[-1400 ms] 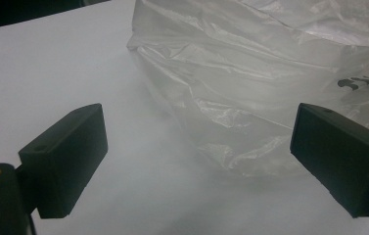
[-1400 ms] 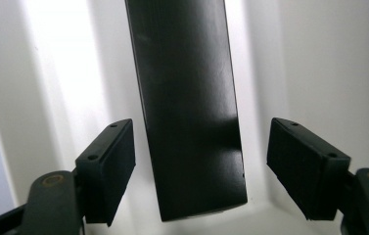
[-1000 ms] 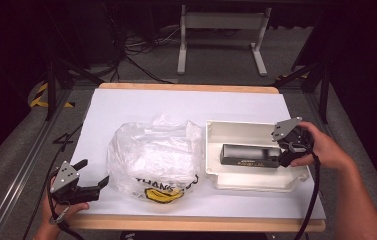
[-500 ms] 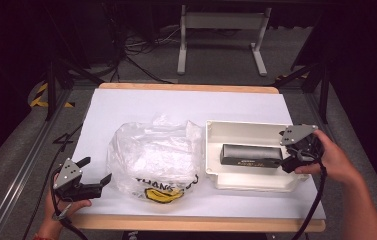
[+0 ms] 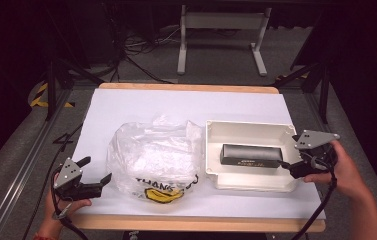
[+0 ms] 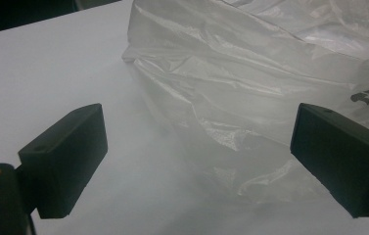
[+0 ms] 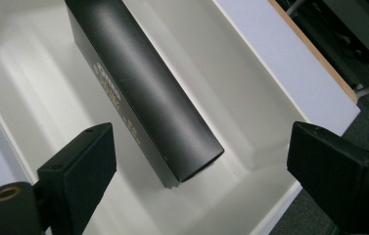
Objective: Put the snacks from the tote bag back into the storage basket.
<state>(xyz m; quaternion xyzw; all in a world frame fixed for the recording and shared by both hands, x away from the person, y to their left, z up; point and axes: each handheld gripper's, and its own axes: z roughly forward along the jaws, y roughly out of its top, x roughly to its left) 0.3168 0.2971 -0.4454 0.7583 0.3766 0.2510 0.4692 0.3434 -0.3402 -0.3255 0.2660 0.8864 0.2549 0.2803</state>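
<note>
Resting at about eight o'clock on the table (image 5: 126, 107), the left gripper (image 5: 97, 172) sits in the person's left hand (image 5: 58, 212) with its jaws standing well apart and nothing between them. In the left gripper view the pads (image 6: 64, 161) frame bare white tabletop, with the near edge of the crumpled plastic bag (image 6: 250, 98) just ahead. Against the earlier frames this gripper sits in much the same spot, still aimed at the bag.

The bag lies at the table's centre, slightly toward seven o'clock, its printed side with a yellow mark facing the near edge. Its right side lies close against the white tray (image 5: 216, 132); whether they actually touch is hard to tell from the high view.

The tray sits at about four o'clock, and the black box (image 5: 250, 155) lies flat inside it, long side across the table.

A second ago the right gripper (image 5: 288, 169) was over the box's right end. Now it has drawn back toward three o'clock, and sits at the tray's right rim in the person's right hand (image 5: 343, 172). Its jaws have just been opening and now stand wide, holding nothing. In the right gripper view the box's end (image 7: 192, 164) lies ahead of the pads (image 7: 81, 171), clear of both.
</note>
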